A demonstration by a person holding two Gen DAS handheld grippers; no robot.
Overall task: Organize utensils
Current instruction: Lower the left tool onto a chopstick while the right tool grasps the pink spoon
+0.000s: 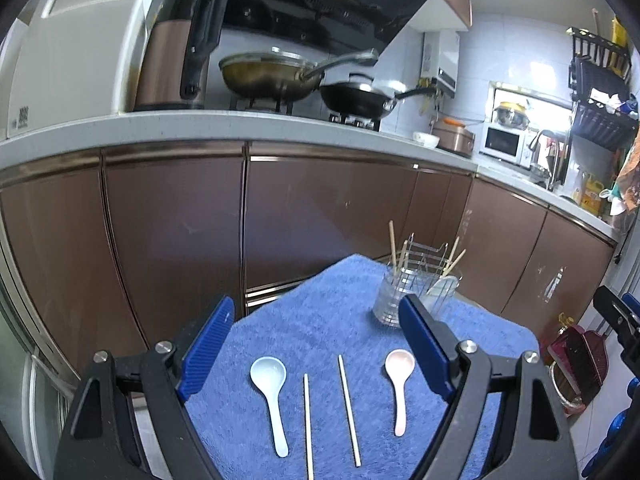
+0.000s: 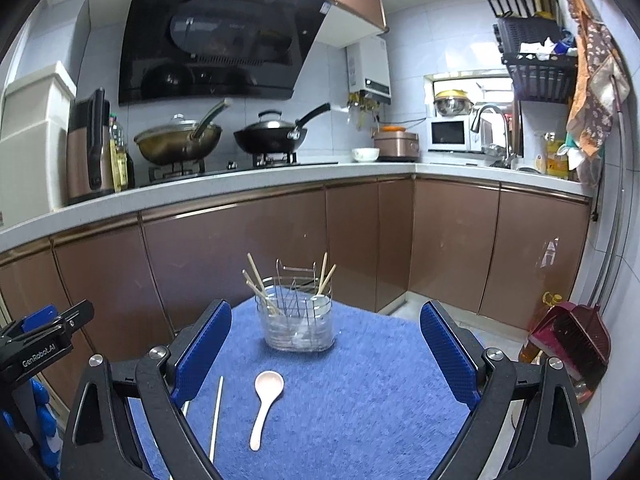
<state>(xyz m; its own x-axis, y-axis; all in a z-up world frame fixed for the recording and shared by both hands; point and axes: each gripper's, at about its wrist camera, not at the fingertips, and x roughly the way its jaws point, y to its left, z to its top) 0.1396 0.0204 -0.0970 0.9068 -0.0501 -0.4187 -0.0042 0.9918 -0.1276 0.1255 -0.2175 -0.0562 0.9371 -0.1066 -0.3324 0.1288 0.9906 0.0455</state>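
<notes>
Utensils laid out on a blue towel (image 1: 328, 320), both grippers spread wide and holding nothing.

From the left: left gripper (image 1: 316, 344) hovering with blue pads apart above a pale blue spoon (image 1: 270, 384), then two loose chopsticks (image 1: 349, 396) lying side by side, then a pink spoon (image 1: 399, 384) with bowl pointing away. Farther back, toward the right, a clear utensil holder (image 2: 298, 320) standing upright on the towel with several chopsticks leaning inside. Right gripper (image 2: 326, 344) open, framing the holder and pink spoon.
</notes>
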